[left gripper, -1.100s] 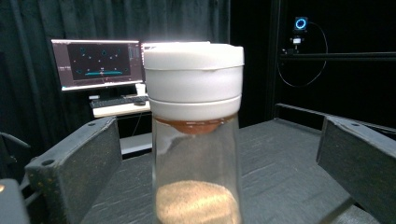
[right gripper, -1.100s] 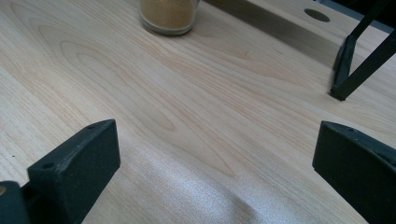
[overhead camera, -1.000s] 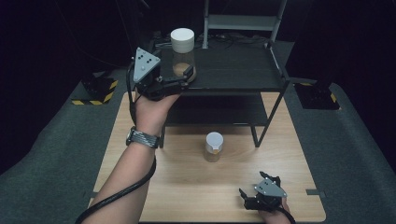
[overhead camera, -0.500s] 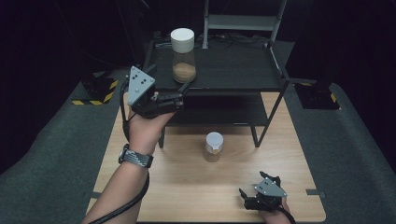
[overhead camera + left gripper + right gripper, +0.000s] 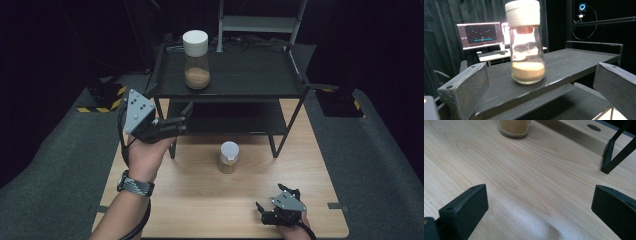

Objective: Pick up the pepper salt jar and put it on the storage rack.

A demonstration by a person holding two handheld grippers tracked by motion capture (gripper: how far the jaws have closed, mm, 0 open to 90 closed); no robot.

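Left tool (image 5: 186,116), jaws wide, faces a tall clear glass jar with white lid (image 5: 196,59) near the black shelf's (image 5: 260,75) front left corner
Glass looks rigid, smooth, breakable, bottom-weighted by brown powder; grip the body under the lid

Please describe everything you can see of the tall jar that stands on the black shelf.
The tall jar is clear glass with a wide white screw lid. It stands upright near the front left of the top black shelf, on its own base. A layer of tan, sand-like powder fills roughly its bottom quarter; the rest looks empty. Nothing else touches it. The left gripper is open and apart from it, in front of the shelf edge, its jaws facing the jar.
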